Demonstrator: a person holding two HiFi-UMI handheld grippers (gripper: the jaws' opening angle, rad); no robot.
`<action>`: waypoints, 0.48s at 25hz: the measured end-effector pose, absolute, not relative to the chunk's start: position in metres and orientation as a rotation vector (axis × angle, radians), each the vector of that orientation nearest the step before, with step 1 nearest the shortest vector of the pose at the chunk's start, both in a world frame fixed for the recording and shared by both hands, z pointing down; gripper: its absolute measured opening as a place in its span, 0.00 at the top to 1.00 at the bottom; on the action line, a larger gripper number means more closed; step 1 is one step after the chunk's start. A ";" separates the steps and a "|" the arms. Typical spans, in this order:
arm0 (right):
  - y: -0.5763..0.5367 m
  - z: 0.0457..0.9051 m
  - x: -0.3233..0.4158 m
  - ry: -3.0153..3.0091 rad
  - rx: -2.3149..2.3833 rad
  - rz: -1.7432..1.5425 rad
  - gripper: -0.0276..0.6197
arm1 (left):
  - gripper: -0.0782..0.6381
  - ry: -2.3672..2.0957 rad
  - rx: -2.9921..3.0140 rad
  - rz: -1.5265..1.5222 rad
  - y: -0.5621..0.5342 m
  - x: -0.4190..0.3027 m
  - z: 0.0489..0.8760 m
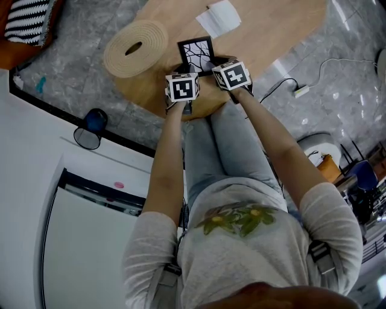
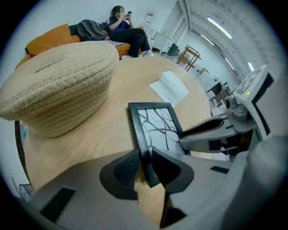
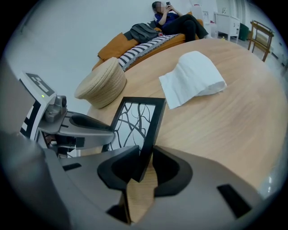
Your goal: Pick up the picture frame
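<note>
— Status on the grippers?
— Left gripper: jaws pinched on the left rail of the black rectangular picture frame with the white branch-pattern print. Pads sit against both sides of the rail, close to its near corner. Right gripper: same on the right rail, pads tight on it.
— Orientation?
— Both point steeply down, side by side. Their marker cubes are close together in the head view.
— Where's the frame?
— At the near edge of the light oval wooden table, the edge closest to the person. Print faces up and the frame spans between the two grippers. Can't tell whether its underside rests on the wood or has cleared it.
— Anything close by?
— Beige round coiled-rope piece at the table's left edge, near the frame but apart from it. White folded cloth beyond the frame's far rail, toward the far edge, also apart.
</note>
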State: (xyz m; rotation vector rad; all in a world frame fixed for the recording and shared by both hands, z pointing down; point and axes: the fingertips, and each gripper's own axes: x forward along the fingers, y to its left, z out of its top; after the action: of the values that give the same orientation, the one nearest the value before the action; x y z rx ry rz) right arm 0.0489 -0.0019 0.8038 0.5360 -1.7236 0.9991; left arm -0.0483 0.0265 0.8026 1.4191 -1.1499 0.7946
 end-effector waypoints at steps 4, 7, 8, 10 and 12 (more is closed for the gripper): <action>-0.001 0.799 0.051 -1.719 0.542 1.017 0.80 | 0.75 -1.146 1.421 0.786 0.027 -0.047 0.797; 0.001 0.794 0.052 -1.717 0.544 1.024 0.80 | 0.75 -1.144 1.423 0.783 0.029 -0.046 0.792; 0.001 0.791 0.052 -1.718 0.546 1.026 0.80 | 0.75 -1.145 1.424 0.781 0.029 -0.046 0.789; 0.002 0.786 0.051 -1.722 0.553 1.032 0.80 | 0.75 -1.147 1.424 0.775 0.029 -0.047 0.783; 0.001 0.780 0.049 -1.726 0.558 1.037 0.81 | 0.75 -1.150 1.420 0.768 0.029 -0.049 0.779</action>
State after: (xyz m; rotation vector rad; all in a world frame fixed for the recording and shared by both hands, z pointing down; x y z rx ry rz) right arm 0.0494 0.0011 0.7797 0.5575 -1.7264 1.0371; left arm -0.0488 0.0295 0.7790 1.4197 -1.1503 0.7676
